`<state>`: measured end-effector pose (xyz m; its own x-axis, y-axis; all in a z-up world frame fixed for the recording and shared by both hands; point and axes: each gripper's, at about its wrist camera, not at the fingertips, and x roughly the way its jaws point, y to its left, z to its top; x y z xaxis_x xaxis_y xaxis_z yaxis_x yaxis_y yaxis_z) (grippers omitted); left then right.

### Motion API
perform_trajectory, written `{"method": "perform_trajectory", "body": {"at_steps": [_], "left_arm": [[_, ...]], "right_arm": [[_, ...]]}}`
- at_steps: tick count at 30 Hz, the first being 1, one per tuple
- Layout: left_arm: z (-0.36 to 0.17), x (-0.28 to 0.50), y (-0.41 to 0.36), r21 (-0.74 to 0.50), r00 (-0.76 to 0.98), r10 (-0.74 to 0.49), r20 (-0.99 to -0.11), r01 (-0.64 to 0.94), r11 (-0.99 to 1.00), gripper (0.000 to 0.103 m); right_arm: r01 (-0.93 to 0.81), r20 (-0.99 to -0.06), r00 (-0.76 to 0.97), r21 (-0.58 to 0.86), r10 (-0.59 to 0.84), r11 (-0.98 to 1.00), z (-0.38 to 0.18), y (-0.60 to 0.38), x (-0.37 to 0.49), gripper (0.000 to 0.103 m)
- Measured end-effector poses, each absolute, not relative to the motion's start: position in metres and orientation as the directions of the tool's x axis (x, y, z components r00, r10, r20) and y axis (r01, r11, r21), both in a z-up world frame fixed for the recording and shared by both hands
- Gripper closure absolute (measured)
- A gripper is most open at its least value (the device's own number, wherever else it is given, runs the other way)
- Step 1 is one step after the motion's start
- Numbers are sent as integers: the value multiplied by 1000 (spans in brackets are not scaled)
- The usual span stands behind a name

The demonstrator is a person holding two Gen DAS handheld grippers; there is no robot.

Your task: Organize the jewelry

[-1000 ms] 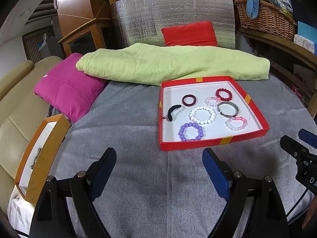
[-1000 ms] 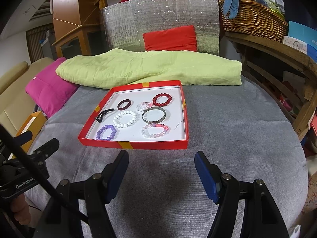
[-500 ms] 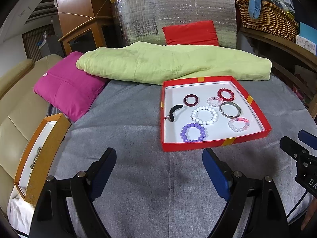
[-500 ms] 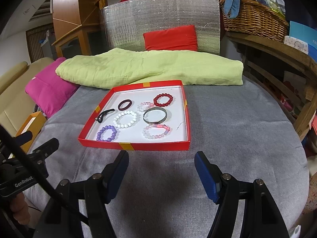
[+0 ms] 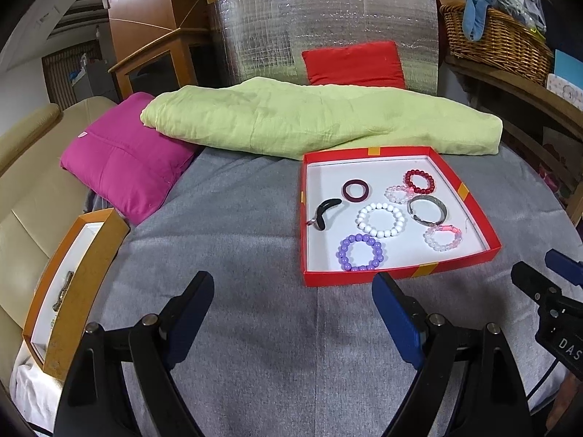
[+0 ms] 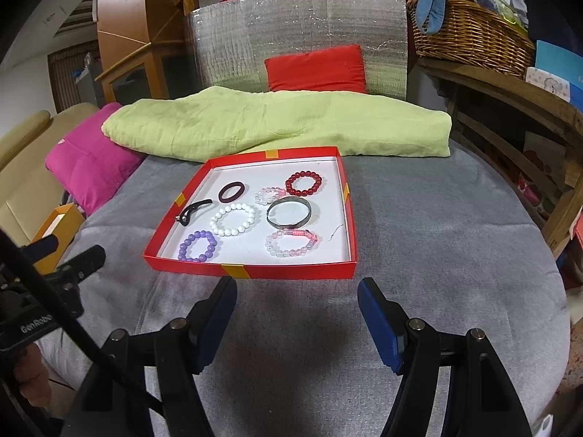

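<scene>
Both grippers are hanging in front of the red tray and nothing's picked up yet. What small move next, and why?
Probably ease the right gripper forward and down toward the purple bead bracelet. Both grippers are open and empty, the left gripper too, and that bracelet lies closest to the near wall of the red tray, apart from the white bead bracelet, so the fingers have room.

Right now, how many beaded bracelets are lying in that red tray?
5, all in the red tray: purple near left, white centre, pale pink near right, small clear-pink behind, dark red far right. None seems hidden.
</scene>
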<state>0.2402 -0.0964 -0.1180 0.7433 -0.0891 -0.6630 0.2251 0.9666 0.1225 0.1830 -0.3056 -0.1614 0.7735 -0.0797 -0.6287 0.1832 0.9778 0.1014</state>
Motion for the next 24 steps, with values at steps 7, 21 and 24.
{"method": "perform_trajectory", "body": {"at_steps": [7,21,24], "left_arm": [[-115,237,-93,116,749,-95,-656,223,968,14],[-120,236,-95,145,756,-63,-652,207,968,14],[-121,239,-95,134,755,-75,-651,212,968,14]], "right_arm": [[179,-623,778,92,-84,980,-160,-298,182,31],[162,-605,794,112,-63,980,-153,-299,177,31],[168,-599,798,121,-63,978,-151,-306,174,31]]}}
